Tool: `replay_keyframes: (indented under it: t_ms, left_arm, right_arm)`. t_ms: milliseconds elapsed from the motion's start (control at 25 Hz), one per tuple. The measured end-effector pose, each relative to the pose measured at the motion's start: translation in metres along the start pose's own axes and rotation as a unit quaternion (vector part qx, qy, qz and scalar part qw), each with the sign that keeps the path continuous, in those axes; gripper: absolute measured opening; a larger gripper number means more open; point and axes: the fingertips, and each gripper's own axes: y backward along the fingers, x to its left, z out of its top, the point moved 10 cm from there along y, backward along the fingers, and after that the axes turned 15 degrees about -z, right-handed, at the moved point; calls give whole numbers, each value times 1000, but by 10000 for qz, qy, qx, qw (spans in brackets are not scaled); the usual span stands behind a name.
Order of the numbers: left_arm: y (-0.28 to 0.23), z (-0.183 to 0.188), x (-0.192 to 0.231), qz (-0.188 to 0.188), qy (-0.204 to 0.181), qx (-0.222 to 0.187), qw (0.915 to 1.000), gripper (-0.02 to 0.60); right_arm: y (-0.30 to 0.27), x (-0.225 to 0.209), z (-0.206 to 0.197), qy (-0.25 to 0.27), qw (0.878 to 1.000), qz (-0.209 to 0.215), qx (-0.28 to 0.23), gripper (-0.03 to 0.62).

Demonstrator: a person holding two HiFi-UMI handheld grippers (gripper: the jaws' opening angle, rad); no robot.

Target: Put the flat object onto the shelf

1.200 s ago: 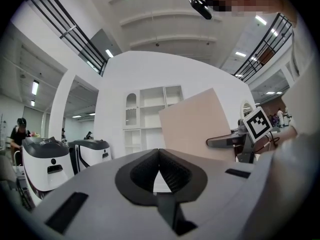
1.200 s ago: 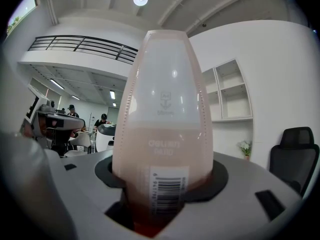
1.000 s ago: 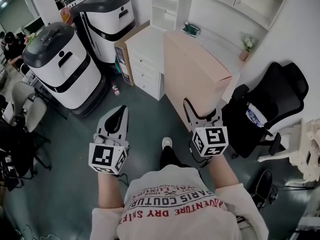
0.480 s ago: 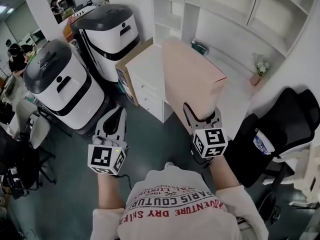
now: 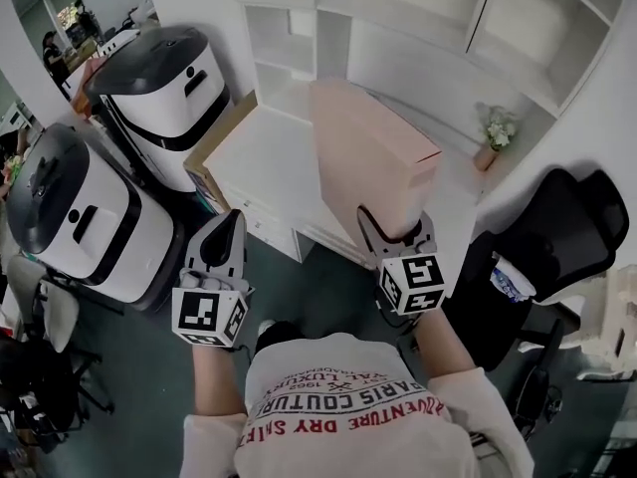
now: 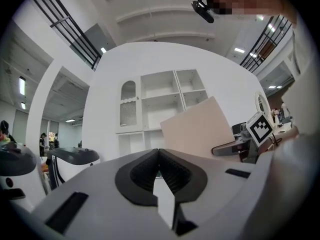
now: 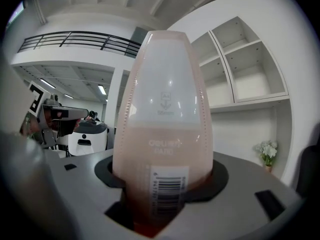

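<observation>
We are in the carrying step. Our right gripper (image 5: 398,229) has the pink folder (image 5: 373,162) by its lower edge. Its fingers (image 5: 369,223) stand partly apart and are closed on the folder's thickness, with the barcode end seated between them. The folder stands nearly upright and leans forward, in the air over the white counter (image 5: 264,157) and not touching it. It is not yet in any compartment of the shelf (image 5: 481,13), which rises behind the counter with its openings facing us.

Our left gripper (image 5: 231,221) hangs beside the right one. Its fingers (image 6: 145,171) are pressed together with nothing between them, so it has no part in the hold.

As we judge it, the next move is to bring the folder further forward and up to one open compartment. We need to line its thin edge up with the opening so the broad face clears the dividers. Then we slide it in until it rests on a board before we let go. The small potted flowers (image 5: 495,127) stand at the right of the counter, and we should steer clear of them.
</observation>
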Motion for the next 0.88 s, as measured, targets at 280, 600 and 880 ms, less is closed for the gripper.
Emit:
replay_keyframes:
  t_ms: [280, 600, 880]
  left_arm:
    - [-64, 1, 61, -808, -121, -222, 9964, 14]
    - [-128, 7, 153, -1828, -170, -422, 9821, 14]
    - [-172, 5, 203, -2649, -191, -591, 9623, 14]
  right_arm:
    - [-45, 3, 19, 61, 9977, -672, -74, 301]
    - [-102, 34, 54, 184, 9862, -1634, -163, 301]
    - [-127, 50, 85, 659, 9660, -2491, -195, 301]
